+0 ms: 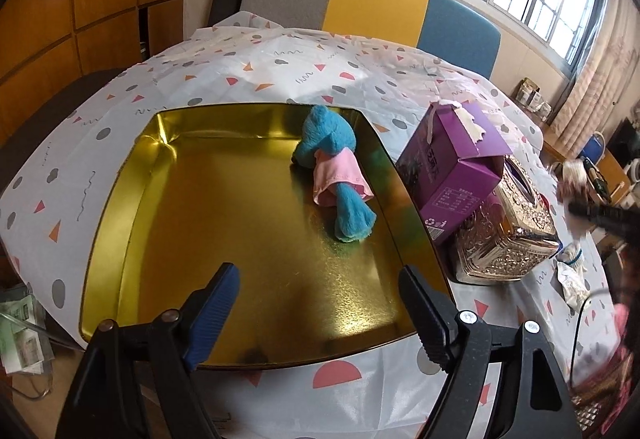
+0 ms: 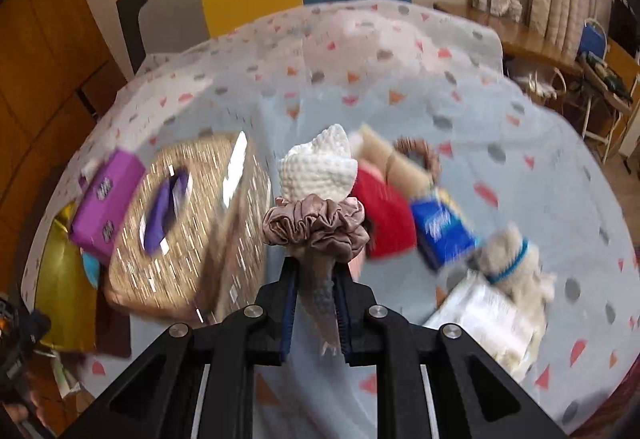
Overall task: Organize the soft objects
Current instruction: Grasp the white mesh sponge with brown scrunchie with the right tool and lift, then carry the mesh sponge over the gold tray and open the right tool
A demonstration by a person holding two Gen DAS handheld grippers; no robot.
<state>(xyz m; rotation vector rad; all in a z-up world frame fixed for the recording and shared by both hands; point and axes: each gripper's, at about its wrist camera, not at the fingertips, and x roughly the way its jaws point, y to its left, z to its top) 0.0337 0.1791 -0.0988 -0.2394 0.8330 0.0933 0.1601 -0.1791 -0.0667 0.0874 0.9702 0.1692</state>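
1. Left gripper (image 1: 320,303): jaws spread wide, nothing between them, hovering over the near edge of the gold tray (image 1: 120,207).
2. Blue plush toy (image 1: 336,167) in a pink skirt: lying inside the tray, toward its far right side, head toward the far wall, legs pointing to the near side.
3. Rest of the tray floor: bare gold metal.
4. Just beside the tray's right wall: a purple carton (image 1: 448,175), leaning against an ornate gold tissue box (image 1: 508,235).
5. Under everything: a white tablecloth (image 1: 200,79) printed with grey dots and pink and orange triangles.
6. Right gripper (image 2: 316,271): jaws pressed nearly together, pinching the narrow grey end of a crocheted soft toy (image 2: 320,167), its white knitted top ringed by a dusty-pink scrunchie (image 2: 316,225) just past the fingertips.
7. Held toy: off the cloth, above the table; picture blurred.
8. Behind it on the cloth: a red soft item (image 2: 386,215), a blue packet (image 2: 440,235), a fluffy cream toy (image 2: 508,259) with a blue band, a clear plastic bag (image 2: 488,319).
9. Left side of the right wrist view: the tissue box, purple carton and a strip of the tray.
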